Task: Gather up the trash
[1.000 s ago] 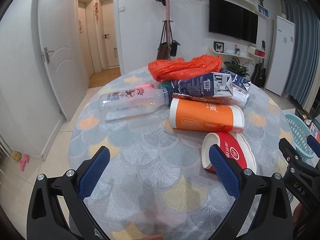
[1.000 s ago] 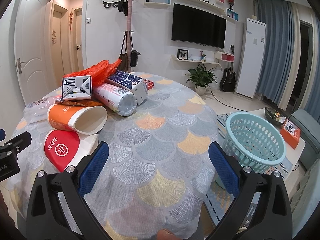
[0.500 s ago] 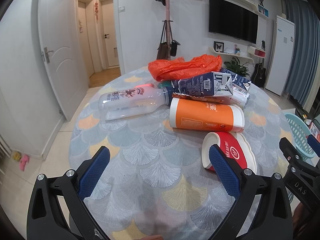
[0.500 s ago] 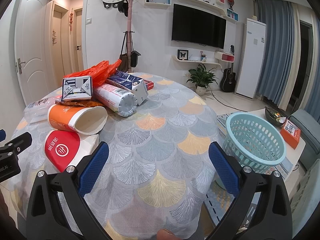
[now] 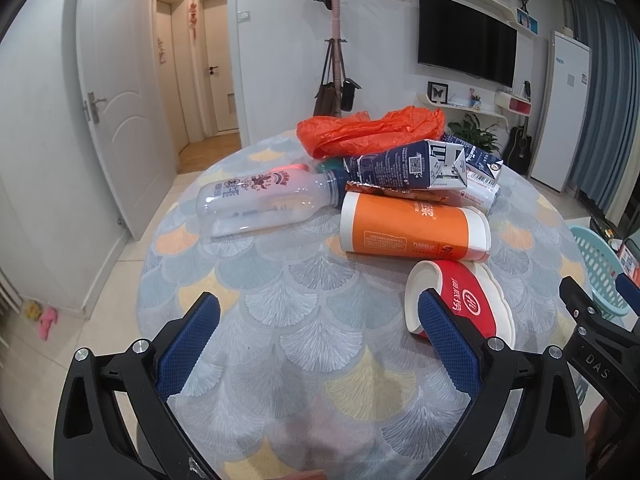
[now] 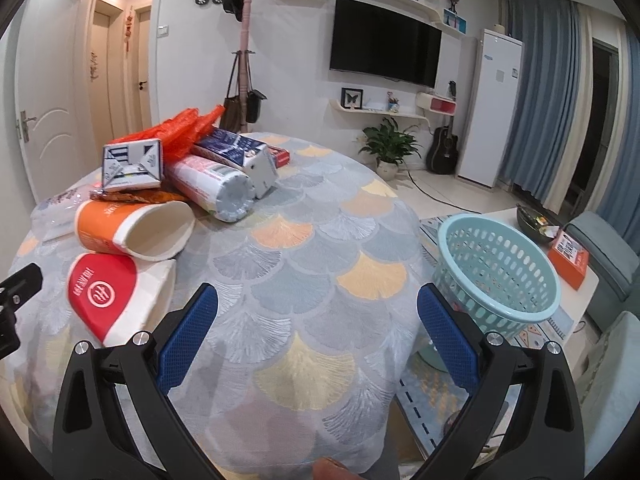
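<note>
Trash lies piled on a round table: a clear plastic bottle, an orange paper cup on its side, a crushed red paper cup, a dark blue milk carton and an orange plastic bag. My left gripper is open and empty, near the table's front, just left of the red cup. My right gripper is open and empty over the table's right side. The right wrist view shows the red cup, the orange cup and a light blue basket beside the table.
A white cylinder pack and a second blue carton lie behind the cups. A low white table with an orange box stands right of the basket. A coat stand is behind the table.
</note>
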Available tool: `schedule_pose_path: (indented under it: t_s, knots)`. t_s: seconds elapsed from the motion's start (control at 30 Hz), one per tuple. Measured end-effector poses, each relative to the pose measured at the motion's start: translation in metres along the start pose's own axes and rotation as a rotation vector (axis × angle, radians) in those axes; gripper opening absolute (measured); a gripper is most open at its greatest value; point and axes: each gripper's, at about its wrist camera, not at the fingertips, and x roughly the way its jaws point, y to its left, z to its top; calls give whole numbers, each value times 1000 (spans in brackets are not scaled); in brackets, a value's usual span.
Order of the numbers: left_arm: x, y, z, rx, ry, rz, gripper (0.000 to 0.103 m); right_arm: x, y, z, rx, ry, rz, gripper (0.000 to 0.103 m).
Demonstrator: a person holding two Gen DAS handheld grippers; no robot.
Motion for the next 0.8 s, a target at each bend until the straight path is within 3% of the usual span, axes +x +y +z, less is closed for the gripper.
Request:
schedule_pose_path:
  t_s: [0.8]
  knots:
    - [2,-3,1,7,10,-4,96,6,-3,-5,5,25,10,95]
